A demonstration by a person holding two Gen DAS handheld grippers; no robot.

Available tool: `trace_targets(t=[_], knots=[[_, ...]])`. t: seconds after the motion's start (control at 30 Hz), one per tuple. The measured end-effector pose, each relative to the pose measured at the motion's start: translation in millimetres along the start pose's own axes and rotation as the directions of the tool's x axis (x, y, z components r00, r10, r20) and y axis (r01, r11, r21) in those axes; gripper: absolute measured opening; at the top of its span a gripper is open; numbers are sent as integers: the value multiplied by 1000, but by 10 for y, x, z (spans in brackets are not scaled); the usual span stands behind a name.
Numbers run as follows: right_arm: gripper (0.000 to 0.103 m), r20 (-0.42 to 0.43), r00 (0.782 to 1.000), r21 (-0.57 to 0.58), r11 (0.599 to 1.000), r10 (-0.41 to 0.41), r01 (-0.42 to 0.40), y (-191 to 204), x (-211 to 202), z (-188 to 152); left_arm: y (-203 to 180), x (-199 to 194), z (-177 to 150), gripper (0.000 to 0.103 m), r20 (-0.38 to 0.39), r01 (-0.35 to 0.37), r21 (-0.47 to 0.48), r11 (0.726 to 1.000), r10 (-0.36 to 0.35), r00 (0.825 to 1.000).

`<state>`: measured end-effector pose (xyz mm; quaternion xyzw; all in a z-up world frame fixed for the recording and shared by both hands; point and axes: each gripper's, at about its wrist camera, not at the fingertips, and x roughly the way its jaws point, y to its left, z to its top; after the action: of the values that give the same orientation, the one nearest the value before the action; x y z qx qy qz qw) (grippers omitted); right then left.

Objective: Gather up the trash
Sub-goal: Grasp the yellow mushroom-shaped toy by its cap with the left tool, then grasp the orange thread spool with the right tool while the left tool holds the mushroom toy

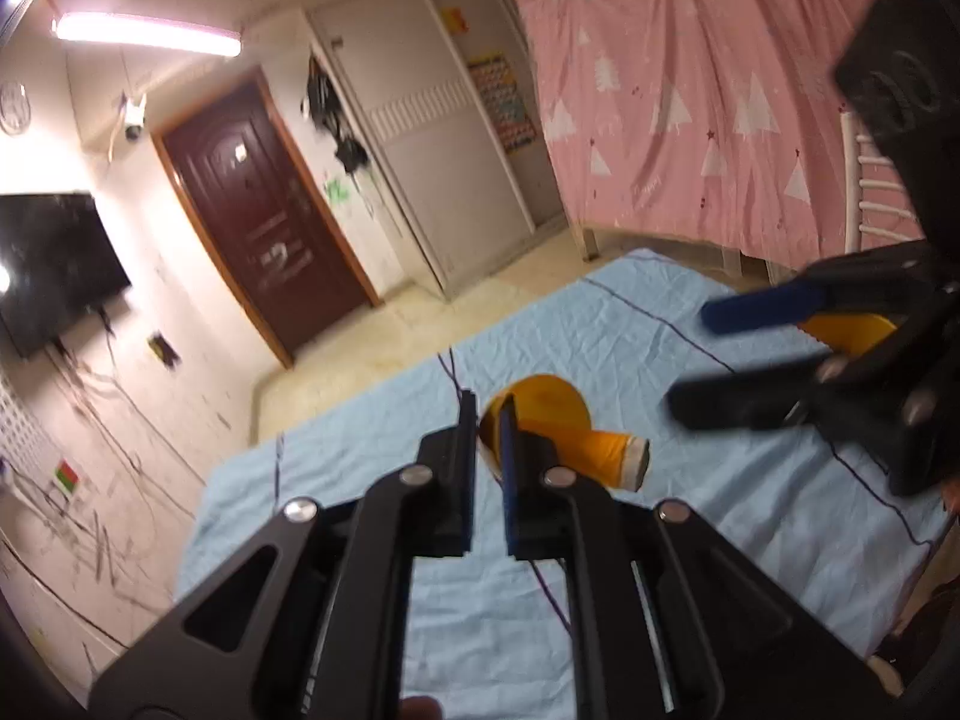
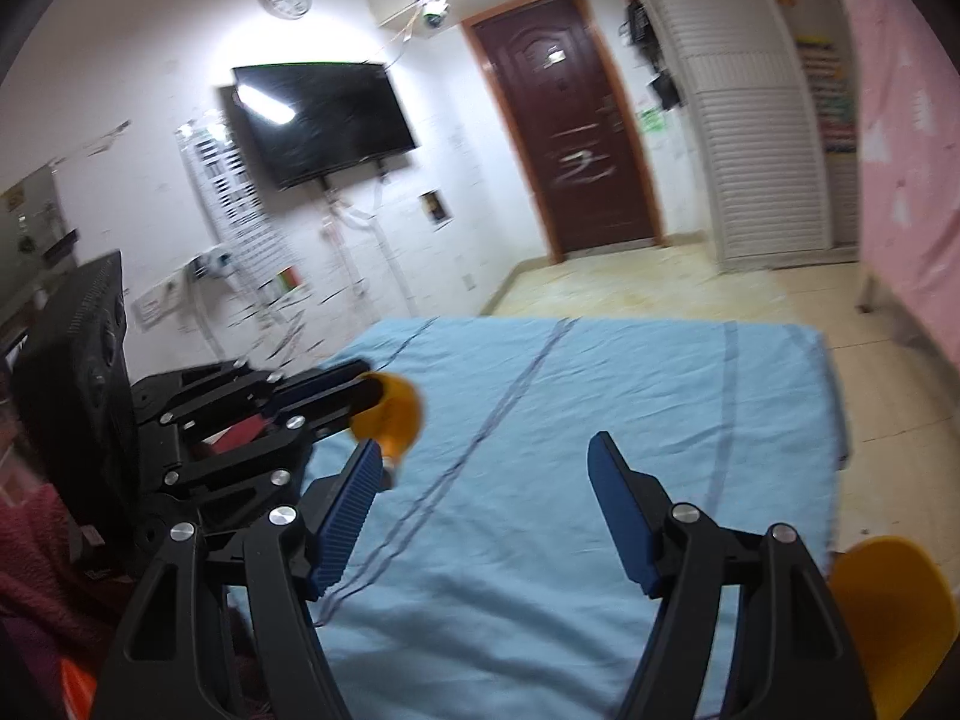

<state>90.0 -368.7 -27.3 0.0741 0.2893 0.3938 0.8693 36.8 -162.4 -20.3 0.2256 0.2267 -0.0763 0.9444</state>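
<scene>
My left gripper (image 1: 489,420) is shut on the rim of an orange paper cup (image 1: 576,432) and holds it above the light blue cloth (image 1: 630,348). The same cup (image 2: 393,414) shows in the right wrist view, held in the left gripper (image 2: 360,390) at the left. My right gripper (image 2: 486,468) is open and empty over the cloth. In the left wrist view the right gripper (image 1: 696,354) is at the right, jaws apart. A second orange cup (image 2: 888,618) sits at the lower right, also visible behind the right gripper (image 1: 852,330).
The blue cloth (image 2: 600,420) covers a table. A pink sheet (image 1: 720,90) hangs at the right. A dark door (image 2: 570,138), a wall TV (image 2: 324,120) and a white cabinet (image 2: 750,120) stand beyond the tiled floor (image 2: 660,282). Red fabric (image 2: 36,570) lies at the left.
</scene>
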Motion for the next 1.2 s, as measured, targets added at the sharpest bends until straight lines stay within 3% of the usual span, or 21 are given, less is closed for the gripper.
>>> trace_targets(t=[0.1, 0.2, 0.37, 0.43, 0.47, 0.57, 0.73, 0.87, 1.03, 1.2], knots=[[65, -30, 1000, -18, 1000, -6, 6, 84, 94, 1, -94, -61, -23, 6, 66, -50, 60, 997, 46, 997], [65, -42, 999, -21, 999, -25, 24, 102, 130, -13, -239, -105, -85, 6, 164, -182, 157, 971, 156, 974], [65, -67, 992, -27, 994, -111, 109, 31, 110, -37, -450, -124, -257, 6, 336, -421, 289, 860, 321, 886], [65, -61, 991, 3, 993, -116, 117, -51, 66, -45, -470, -111, -279, 6, 366, -468, 312, 827, 350, 862], [65, -59, 991, 10, 993, -119, 120, -75, 53, -46, -463, -103, -272, 6, 367, -474, 318, 821, 354, 860], [65, -52, 992, 22, 993, -114, 115, -109, 42, -51, -314, -40, -155, 6, 262, -384, 266, 884, 317, 911], [65, -68, 993, 2, 995, -98, 99, -74, 96, -51, -170, -20, -65, 6, 211, -348, 208, 914, 306, 928], [65, -103, 991, -43, 996, -83, 79, 65, 223, -71, -5, -38, -20, 6, 128, -265, 132, 955, 249, 960], [64, -197, 968, -164, 979, -156, 125, 329, 475, -159, 116, -40, -101, 6, 81, -239, 88, 967, 232, 969], [39, -267, 928, -285, 941, -261, 182, 530, 699, -327, 177, -42, -138, 6, 80, -251, 71, 965, 246, 966]])
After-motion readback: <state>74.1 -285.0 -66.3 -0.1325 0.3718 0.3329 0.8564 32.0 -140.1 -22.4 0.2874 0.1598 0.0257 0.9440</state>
